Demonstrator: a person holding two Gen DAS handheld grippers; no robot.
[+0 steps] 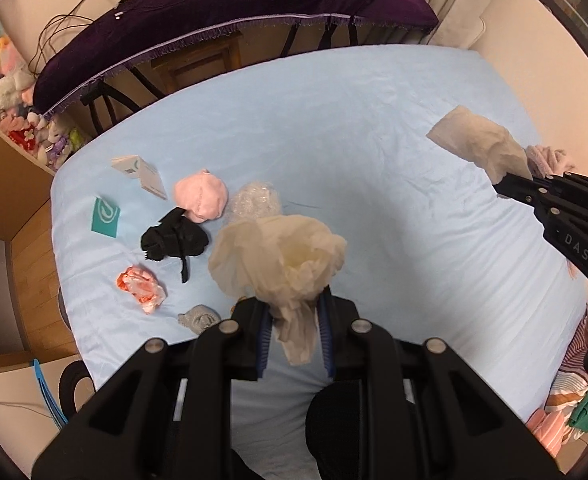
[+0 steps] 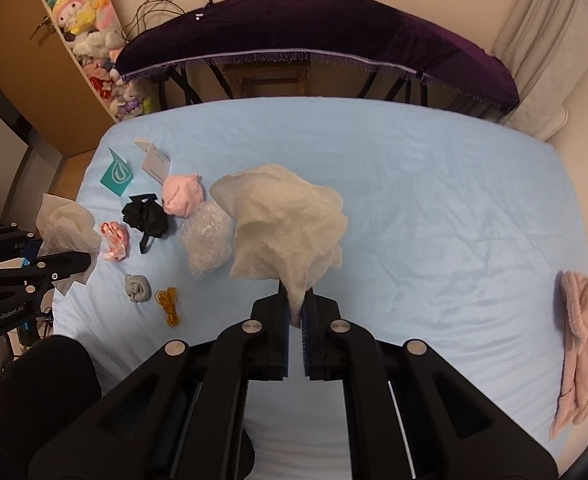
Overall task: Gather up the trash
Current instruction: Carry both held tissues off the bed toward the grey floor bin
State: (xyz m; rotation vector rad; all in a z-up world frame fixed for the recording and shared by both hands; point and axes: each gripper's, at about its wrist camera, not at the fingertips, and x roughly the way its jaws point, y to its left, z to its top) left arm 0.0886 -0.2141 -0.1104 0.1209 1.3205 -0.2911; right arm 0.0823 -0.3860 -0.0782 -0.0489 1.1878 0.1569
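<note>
Two claws up over the bed (image 2: 414, 184), each clamped on a crumpled tissue. Left claw (image 1: 294, 320) pinched down on the tail of a cream tissue wad (image 1: 278, 256), jaws only slightly apart because the bunched paper fills the gap. Right claw (image 2: 296, 312) closed almost flat on a thin twist of the second tissue (image 2: 286, 224), the puffy bulk blooming out beyond the tips. Gripped by the narrow ends, most likely so the loose paper hangs free and clear of the sheet.

Plenty left on the light blue sheet. Taking the black crumpled scrap (image 2: 146, 218) as landmark: pink fabric ball (image 2: 182, 196) just beside it toward the headboard end, clear bubble wrap (image 2: 206, 244) beside it toward mid-bed, red-and-white wrapper (image 2: 114, 240) just on its other side, near the bed edge. Teal card (image 2: 116, 174) and white folded leaflet (image 2: 154, 162) beyond it, near the far corner. Grey rolled sock (image 2: 137, 288) and tangle of orange rubber bands (image 2: 168, 304) nearer the cameras than the scrap. Pink fluffy garment (image 2: 582, 340) well apart, at the opposite edge of the bed.

Beyond the bed, a purple velvet cover with fringe (image 2: 314, 28), cables on the wall, a shelf of plush toys (image 2: 86, 20), curtain in the corner. No bin or bag in view, so drop-off spot cannot be told.
</note>
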